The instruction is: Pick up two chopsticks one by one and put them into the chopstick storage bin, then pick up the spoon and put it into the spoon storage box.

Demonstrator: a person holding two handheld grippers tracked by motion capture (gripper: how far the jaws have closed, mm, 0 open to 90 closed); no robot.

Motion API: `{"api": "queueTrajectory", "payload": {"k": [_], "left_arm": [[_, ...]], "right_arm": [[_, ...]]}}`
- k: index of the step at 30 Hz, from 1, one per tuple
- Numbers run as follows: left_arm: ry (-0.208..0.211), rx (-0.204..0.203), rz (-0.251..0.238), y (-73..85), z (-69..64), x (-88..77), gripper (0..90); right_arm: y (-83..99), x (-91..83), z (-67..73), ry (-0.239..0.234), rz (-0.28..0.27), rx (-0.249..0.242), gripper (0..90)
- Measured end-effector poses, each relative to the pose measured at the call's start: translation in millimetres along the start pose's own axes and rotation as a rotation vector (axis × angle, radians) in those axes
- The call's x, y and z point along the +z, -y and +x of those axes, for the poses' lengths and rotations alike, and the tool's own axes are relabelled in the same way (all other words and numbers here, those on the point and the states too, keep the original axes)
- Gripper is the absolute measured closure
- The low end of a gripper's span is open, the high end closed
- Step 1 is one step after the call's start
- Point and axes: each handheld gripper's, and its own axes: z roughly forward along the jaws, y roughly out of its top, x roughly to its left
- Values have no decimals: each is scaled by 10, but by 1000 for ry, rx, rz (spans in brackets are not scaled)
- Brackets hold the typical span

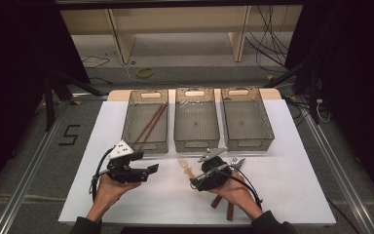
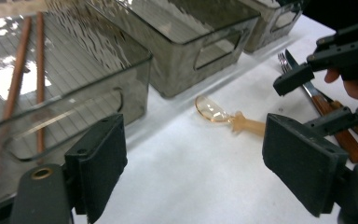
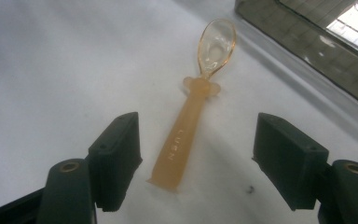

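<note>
A translucent orange spoon (image 1: 187,168) lies on the white table (image 1: 151,204) just in front of the middle bin, bowl toward the bins. In the right gripper view the spoon (image 3: 191,116) has its handle end lying between the two pads of my right gripper (image 3: 196,163), which stand apart and clear of it on both sides. From above, my right gripper (image 1: 197,175) points left at the spoon. My left gripper (image 1: 148,168) hovers to the left, open with nothing between its pads (image 2: 191,168), and looks toward the spoon (image 2: 223,116).
Three smoky plastic bins stand in a row: the left bin (image 1: 145,145) holds two brown chopsticks (image 1: 151,123), beside it the middle bin (image 1: 196,145) and the right bin (image 1: 250,144). Forks and wooden-handled cutlery (image 1: 233,163) lie by the right hand.
</note>
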Motion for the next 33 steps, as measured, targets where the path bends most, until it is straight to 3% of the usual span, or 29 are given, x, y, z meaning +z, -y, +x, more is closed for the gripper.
{"api": "queueTrajectory", "payload": {"k": [10, 19, 33], "left_arm": [[3, -11, -48, 88, 1, -70, 203], [0, -18, -40, 132, 1, -59, 202], [4, -8, -25, 176, -10, -25, 204]], "right_arm": [[-16, 94, 51, -9, 45, -25, 355], [-4, 139, 44, -22, 70, -31, 408], [26, 213, 62, 11, 109, -63, 520]]}}
